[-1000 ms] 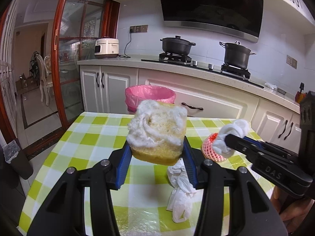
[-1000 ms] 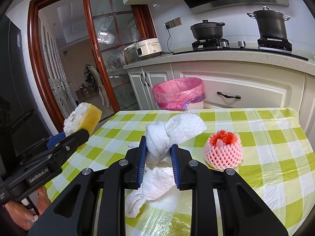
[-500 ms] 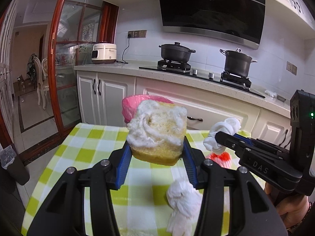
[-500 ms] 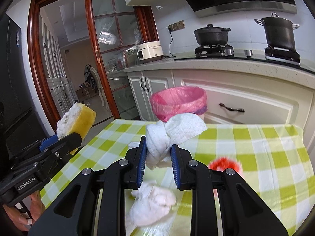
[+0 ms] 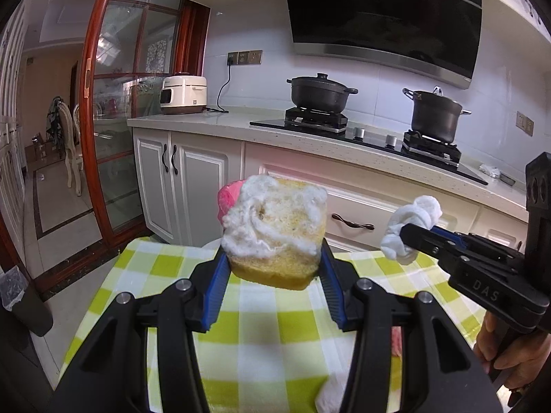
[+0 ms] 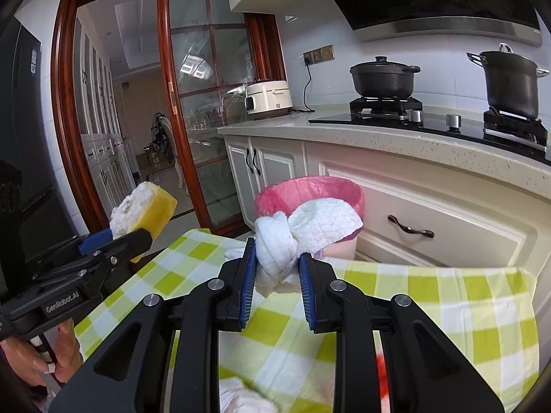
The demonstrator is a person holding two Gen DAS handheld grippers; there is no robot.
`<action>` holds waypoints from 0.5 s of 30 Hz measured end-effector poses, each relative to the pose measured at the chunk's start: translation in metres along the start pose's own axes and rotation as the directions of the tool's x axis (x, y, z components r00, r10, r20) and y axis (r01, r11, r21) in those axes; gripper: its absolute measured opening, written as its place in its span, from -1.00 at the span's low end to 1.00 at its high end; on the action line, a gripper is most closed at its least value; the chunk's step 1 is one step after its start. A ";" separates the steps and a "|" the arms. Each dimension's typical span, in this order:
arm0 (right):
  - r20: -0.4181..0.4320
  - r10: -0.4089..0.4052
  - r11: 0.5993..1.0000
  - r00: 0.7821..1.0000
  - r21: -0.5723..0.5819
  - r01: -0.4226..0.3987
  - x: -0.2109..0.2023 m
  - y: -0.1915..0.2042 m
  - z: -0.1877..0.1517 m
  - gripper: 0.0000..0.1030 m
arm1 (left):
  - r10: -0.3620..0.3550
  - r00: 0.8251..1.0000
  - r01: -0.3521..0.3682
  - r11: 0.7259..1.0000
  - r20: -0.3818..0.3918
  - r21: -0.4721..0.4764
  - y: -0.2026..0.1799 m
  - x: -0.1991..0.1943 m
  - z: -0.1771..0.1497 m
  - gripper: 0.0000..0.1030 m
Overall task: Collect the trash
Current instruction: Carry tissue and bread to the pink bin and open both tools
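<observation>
Yellow sponge (image 5: 275, 234) with a matted white face sits clamped in the left hand-held gripper (image 5: 273, 268), its blue pads pressing both sides, held up above the checked cloth of the counter (image 5: 261, 323). Beside it, the right hand-held gripper (image 6: 277, 268) is narrowed on a knotted white paper towel (image 6: 292, 237), whose loose end fans out past the pads. Both pieces hang in the air, short of the bin with the pink liner (image 6: 310, 189), which stands on the floor just beyond the counter's far edge, against the white cabinet drawer (image 6: 430, 220).

The step in hand looks like carrying both loads to the bin. To do it well, each load should be brought fully over the liner's mouth before letting go, since the towel is light and may cling to a pad, and the sponge is bulky enough to catch the rim. More crumpled paper (image 6: 241, 395) lies blurred on the counter near the camera, so the task is not finished.
</observation>
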State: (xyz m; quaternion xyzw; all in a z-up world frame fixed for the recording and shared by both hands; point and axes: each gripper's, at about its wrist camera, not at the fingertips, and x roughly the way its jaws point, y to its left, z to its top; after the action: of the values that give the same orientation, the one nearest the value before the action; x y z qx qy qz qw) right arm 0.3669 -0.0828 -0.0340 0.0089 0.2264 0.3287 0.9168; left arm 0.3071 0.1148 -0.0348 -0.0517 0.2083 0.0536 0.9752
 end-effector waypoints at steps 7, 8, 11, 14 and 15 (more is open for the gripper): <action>-0.020 0.007 1.000 1.000 -0.023 -0.007 0.045 -0.014 0.029 -0.54 | 0.003 1.000 -0.003 0.999 -0.005 0.051 0.007 0.059 0.038 -0.07; -0.023 0.007 1.000 1.000 -0.030 -0.008 0.053 -0.016 0.033 -0.54 | 0.001 1.000 0.000 0.999 -0.008 0.052 0.008 0.066 0.043 -0.07; -0.039 0.016 0.999 0.999 -0.028 -0.017 0.081 -0.026 0.048 -0.54 | -0.011 0.999 0.012 0.999 -0.032 0.031 0.016 0.103 0.062 -0.07; -0.061 0.022 0.999 0.998 -0.035 -0.024 0.111 -0.037 0.063 -0.54 | -0.012 0.999 0.014 0.999 -0.053 0.033 0.022 0.141 0.079 -0.07; -0.071 0.028 0.999 0.997 -0.034 -0.030 0.124 -0.042 0.068 -0.54 | -0.011 0.998 0.013 0.999 -0.061 0.036 0.024 0.154 0.084 -0.07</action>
State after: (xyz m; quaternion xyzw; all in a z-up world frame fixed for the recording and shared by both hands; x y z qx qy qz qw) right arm 0.5047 -0.0313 -0.0302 -0.0152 0.2526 0.3460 0.9035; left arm 0.4772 0.1618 -0.0235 -0.0366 0.2383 0.0425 0.9696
